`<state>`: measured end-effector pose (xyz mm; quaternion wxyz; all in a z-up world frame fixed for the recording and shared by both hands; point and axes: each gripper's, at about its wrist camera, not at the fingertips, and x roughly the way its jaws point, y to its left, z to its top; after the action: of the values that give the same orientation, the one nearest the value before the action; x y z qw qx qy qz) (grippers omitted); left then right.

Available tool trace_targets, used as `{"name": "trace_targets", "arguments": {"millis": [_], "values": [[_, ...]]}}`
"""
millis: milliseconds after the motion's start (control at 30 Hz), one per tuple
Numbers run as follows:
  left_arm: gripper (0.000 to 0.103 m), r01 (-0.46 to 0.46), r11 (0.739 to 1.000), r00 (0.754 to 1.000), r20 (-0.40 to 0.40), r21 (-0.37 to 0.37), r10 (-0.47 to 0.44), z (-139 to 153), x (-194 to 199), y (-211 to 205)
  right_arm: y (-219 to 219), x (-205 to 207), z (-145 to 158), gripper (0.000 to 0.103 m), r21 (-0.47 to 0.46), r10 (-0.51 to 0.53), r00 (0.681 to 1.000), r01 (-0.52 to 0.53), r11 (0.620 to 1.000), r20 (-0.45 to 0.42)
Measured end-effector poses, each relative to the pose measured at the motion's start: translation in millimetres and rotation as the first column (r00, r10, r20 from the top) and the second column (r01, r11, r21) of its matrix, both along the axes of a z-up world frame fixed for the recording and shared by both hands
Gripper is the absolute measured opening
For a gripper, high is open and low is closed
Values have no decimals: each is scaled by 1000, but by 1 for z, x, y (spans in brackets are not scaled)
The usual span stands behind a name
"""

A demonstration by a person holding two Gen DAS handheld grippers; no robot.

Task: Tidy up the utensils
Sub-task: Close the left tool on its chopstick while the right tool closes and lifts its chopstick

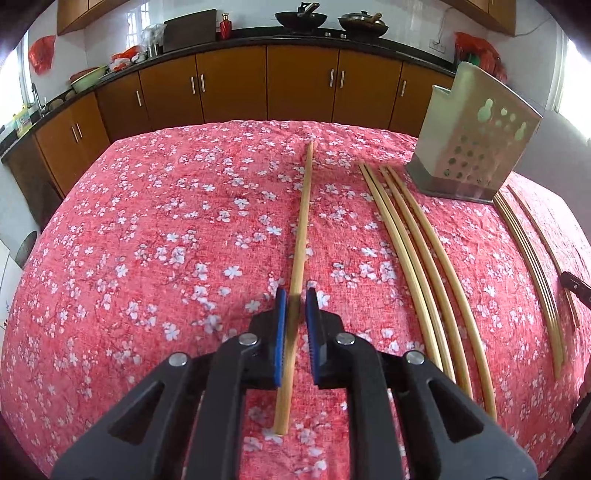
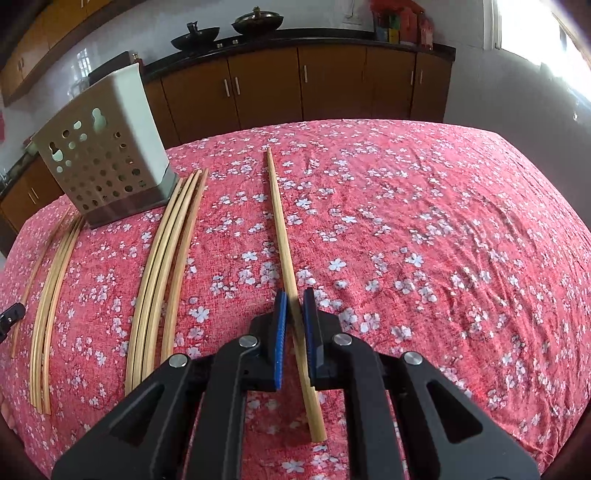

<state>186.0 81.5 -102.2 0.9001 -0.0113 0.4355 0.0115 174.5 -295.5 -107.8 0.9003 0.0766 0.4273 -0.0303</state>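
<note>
meanwhile each gripper, left gripper (image 1: 295, 308) and right gripper (image 2: 295, 308), had its fingers slightly spread astride a lone chopstick (image 1: 301, 236) and another chopstick (image 2: 282, 229) lying lengthwise along them on the counter (image 1: 147, 221), unclamped, with the holder (image 1: 469, 140) between both.

No readable text, label, brand, number or sign anywhere in either view. Only blurred colour patches on the yellow pack (image 1: 22, 122) by the sink, nothing legible. Same for the coloured boxes (image 2: 400, 24) on the counter: print too small and smeared to read. Plain round and gourd-shaped holes on the holder (image 1: 476, 140), no lettering. Flower print on the cloth (image 2: 406, 221), no words.
</note>
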Motion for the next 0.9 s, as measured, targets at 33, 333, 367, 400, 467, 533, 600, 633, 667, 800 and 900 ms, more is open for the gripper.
{"name": "trace_targets", "arguments": {"millis": [33, 333, 367, 400, 467, 533, 600, 633, 667, 800, 900], "values": [[13, -2, 1000, 1000, 0, -1, 2, 0, 0, 0, 3, -4, -1, 10, 1, 0, 1000, 0, 1000, 1], [13, -5, 1000, 1000, -6, 19, 5, 0, 0, -3, 1, -8, -2, 11, 8, 1, 1000, -1, 1000, 1], [13, -5, 1000, 1000, -6, 20, 5, 0, 0, -3, 0, -7, -2, 11, 7, 2, 1000, -2, 1000, 0], [13, -6, 1000, 1000, -6, 21, 6, 0, 0, -3, -1, -6, -2, 11, 6, 1, 1000, -1, 1000, 0], [13, -6, 1000, 1000, -6, 19, 6, 0, 1, -4, -3, -5, -2, 11, 10, 1, 1000, -1, 1000, 0], [11, -8, 1000, 1000, -6, 21, 8, 0, 0, -4, -4, -3, -2, 10, 22, 0, 1000, 0, 1000, 2], [9, -11, 1000, 1000, -6, 24, 11, 0, 0, -3, -4, -4, -2, 8, 21, 5, 1000, -5, 1000, 4], [8, -7, 999, 1000, -13, 31, 7, 1, 0, -4, -4, -5, -1, 8, 22, 11, 1000, -11, 1000, 3], [8, -6, 1000, 1000, -18, 30, 6, 2, -1, -4, -6, -7, 2, 8, 36, 15, 1000, -15, 999, 6], [8, 2, 1000, 999, 33, 10, -3, 20, -14, 2, -14, -23, 29, 8, 61, 3, 994, -9, 998, 108], [8, 6, 1000, 995, 98, 3, -6, 45, -24, 4, -17, -33, 54, 8, 53, 4, 982, -15, 999, 187]]}}
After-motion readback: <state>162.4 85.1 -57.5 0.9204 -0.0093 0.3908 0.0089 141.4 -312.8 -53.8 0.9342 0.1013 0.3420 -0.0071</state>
